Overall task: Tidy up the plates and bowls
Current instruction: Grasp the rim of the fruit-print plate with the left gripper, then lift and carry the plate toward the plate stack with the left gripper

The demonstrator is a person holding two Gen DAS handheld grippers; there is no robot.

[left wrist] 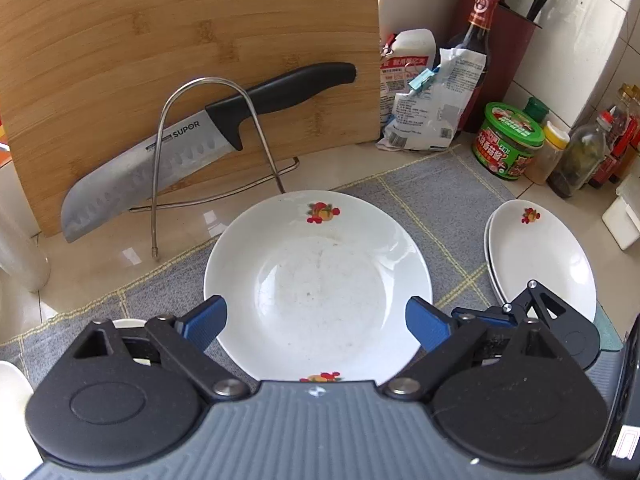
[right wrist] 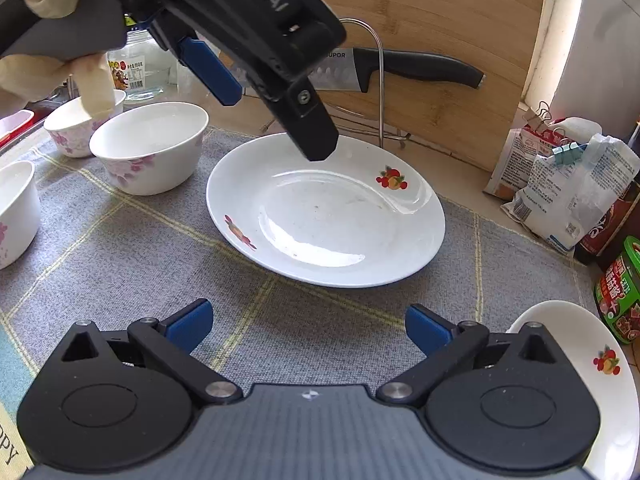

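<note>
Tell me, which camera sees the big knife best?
The left wrist view. There the whole knife shows, blade and black handle, leaning on the wooden board behind a wire stand. In the right wrist view the left claw covers most of the blade; mainly the handle shows.

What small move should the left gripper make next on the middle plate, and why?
Probably lower the left gripper until its open jaws straddle the near rim of the plate, then close. The jaws are wide and empty above it, and a plate stack waits at right, so this lone plate likely goes there.
</note>
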